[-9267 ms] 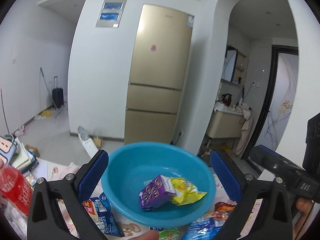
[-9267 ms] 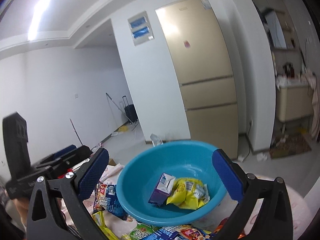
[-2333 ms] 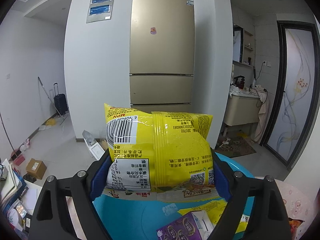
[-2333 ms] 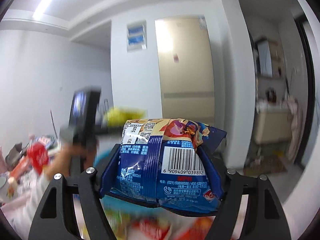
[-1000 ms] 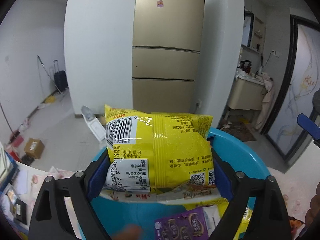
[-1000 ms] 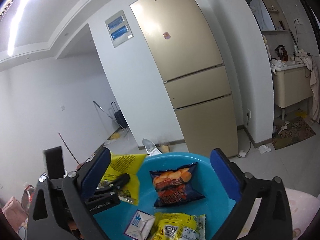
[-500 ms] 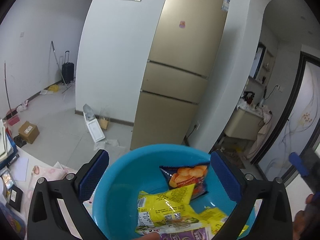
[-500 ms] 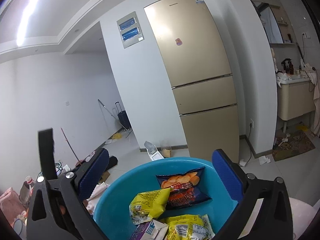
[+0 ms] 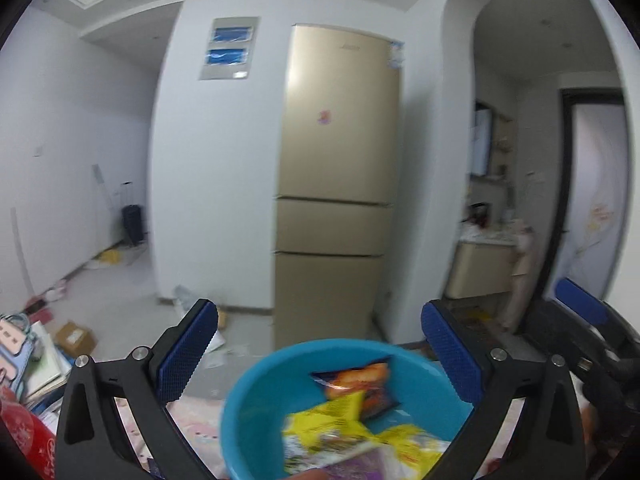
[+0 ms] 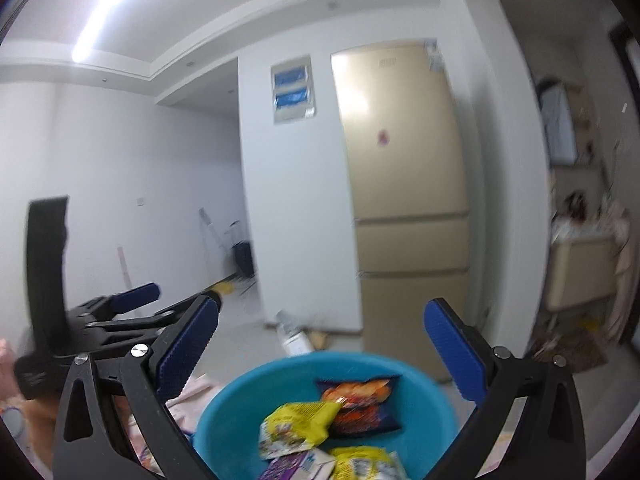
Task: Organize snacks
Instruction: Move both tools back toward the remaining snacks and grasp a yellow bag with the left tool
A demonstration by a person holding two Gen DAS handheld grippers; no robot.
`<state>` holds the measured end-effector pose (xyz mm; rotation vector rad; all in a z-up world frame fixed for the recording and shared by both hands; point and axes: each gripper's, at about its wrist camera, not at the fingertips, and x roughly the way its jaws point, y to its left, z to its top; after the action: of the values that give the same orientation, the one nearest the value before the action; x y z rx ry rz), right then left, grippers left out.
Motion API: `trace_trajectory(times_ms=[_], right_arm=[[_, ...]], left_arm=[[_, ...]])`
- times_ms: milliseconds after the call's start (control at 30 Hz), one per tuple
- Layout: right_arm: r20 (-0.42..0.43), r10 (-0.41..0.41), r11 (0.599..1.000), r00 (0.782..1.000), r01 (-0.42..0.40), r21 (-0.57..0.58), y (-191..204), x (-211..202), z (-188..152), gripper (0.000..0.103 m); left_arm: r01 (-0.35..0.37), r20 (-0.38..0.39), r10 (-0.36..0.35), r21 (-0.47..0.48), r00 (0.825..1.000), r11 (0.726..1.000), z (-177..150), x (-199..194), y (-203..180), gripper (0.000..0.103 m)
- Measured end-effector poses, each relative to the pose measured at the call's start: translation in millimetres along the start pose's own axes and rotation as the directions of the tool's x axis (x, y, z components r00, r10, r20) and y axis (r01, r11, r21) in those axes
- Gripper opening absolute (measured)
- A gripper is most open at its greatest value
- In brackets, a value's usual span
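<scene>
A blue plastic bowl [image 9: 256,404] [image 10: 224,420] sits low in both wrist views. Inside lie a dark blue chip bag [image 9: 356,380] [image 10: 360,400], a yellow snack bag [image 9: 332,420] [image 10: 296,424], a purple box [image 9: 360,464] [image 10: 296,468] and a second yellow bag [image 10: 364,464]. My left gripper [image 9: 318,340] hovers above and behind the bowl, open and empty. My right gripper [image 10: 320,340] hangs likewise over the bowl, open with nothing between its jaws. The left gripper [image 10: 176,300] also shows at the left of the right wrist view.
The bowl rests on a pink patterned tablecloth [image 9: 192,420]. A red bottle [image 9: 20,440] and stacked books [image 9: 36,356] crowd the table's left end. Beyond stand a gold fridge [image 9: 336,200], a white wall, and a cardboard box [image 9: 76,336] on the floor.
The left gripper opened and let the yellow bag fall into the bowl. Both grippers then rose and drew back, so the bowl now sits lower in each view.
</scene>
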<state>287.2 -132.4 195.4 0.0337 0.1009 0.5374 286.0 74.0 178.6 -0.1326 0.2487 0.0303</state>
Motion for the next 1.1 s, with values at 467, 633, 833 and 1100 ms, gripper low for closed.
trace_trajectory(times_ms=[467, 633, 833, 1100], right_arm=[[0.088, 0.026, 0.999, 0.996, -0.029, 0.038, 12, -81, 32, 0.103], [0.019, -0.023, 1.000, 1.000, 0.023, 0.017, 17, -96, 15, 0.103], [-0.023, -0.032, 0.999, 0.999, 0.032, -0.020, 21, -114, -8, 0.103], [0.023, -0.072, 0.996, 0.997, 0.071, 0.054, 8, -155, -71, 0.103]], left_arm=[[0.035, 0.106, -0.035, 0.000, 0.994, 0.999, 23, -106, -5, 0.103], [-0.013, 0.043, 0.009, 0.073, 0.999, 0.997, 1, -126, -15, 0.103], [-0.036, -0.015, 0.038, 0.115, 0.999, 0.993, -37, -130, -23, 0.103], [0.022, -0.184, 0.001, 0.123, 0.983, 0.992, -104, -117, -39, 0.103]])
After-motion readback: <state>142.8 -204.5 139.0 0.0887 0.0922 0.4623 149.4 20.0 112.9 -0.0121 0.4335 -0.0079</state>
